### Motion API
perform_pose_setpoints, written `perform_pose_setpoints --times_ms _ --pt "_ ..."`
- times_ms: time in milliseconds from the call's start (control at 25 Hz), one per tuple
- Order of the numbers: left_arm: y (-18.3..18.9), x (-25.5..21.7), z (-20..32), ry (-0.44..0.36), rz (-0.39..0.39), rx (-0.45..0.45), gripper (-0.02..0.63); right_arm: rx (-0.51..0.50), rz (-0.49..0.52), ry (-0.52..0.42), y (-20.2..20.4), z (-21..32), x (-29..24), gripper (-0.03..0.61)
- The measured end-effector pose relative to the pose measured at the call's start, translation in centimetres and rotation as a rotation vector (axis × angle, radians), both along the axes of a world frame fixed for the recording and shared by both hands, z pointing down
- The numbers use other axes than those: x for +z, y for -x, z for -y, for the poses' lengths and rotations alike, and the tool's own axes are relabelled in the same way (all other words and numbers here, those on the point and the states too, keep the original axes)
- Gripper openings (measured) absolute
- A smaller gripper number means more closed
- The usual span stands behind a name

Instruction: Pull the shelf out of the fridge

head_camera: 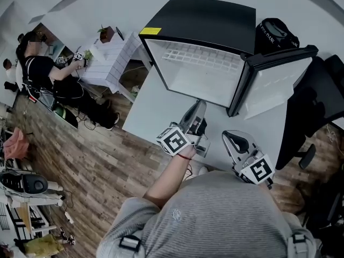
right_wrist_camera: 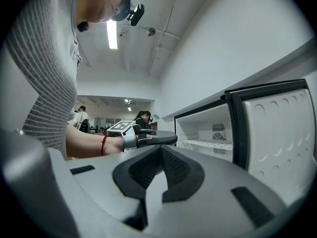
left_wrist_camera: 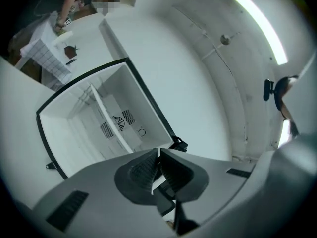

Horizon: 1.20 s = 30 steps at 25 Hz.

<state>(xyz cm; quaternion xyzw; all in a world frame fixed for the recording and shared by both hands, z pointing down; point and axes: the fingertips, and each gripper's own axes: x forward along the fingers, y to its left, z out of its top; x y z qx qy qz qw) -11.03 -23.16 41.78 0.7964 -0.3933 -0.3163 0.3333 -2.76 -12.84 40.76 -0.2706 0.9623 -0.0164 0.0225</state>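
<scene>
- The shelf (head_camera: 207, 57) sits inside the fridge (head_camera: 199, 23), fully within the cavity, and neither claw touches it.
- It lies flat and level. Its long axis runs side to side from one inner wall to the other, and its front edge faces the open doorway and the person.
- From the right gripper view it is a thin white slab about halfway up the cavity, with a round fan vent above it on the back wall and a slotted vent below.
- It is white, and from the head view its top shows a grid of small bars or slots.
- The left gripper view is rolled, so there the shelf (left_wrist_camera: 110, 120) reads as a slanted pale edge crossing the white interior.
- The fridge is a small black-topped box on the white counter (head_camera: 150, 117); its door (head_camera: 279, 82) is swung open to the right.
- The left claw (head_camera: 199, 107) is closed with its pads together and nothing between them. It points at the open front of the fridge, short of it.
- The right claw (head_camera: 232, 138) is also closed and empty, and hangs nearer the person, beside the left one, below the open door.
</scene>
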Motion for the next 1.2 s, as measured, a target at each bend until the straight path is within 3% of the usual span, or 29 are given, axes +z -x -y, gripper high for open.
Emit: perform_pose_setpoints --times_ms 200,320,560,1200 --pt "0.7 1.6 2.2 0.103 -0.171 0.022 0.012 0.025 -0.006 0.000 0.6 0.7 0.2 0.014" --pt "0.9 1.7 3.7 0.113 -0.242 0.030 0.014 0.040 -0.010 -0.001 0.7 1.0 0.3 0.014" --pt "1.4 2.6 7.7 0.146 -0.295 0.023 0.124 0.072 -0.023 0.010 0.4 1.3 0.6 0.014" --pt "4.3 7.0 19.0 0.297 -0.386 -0.092 0.199 0.134 -0.032 0.034 -0.7 2.0 1.5 0.014"
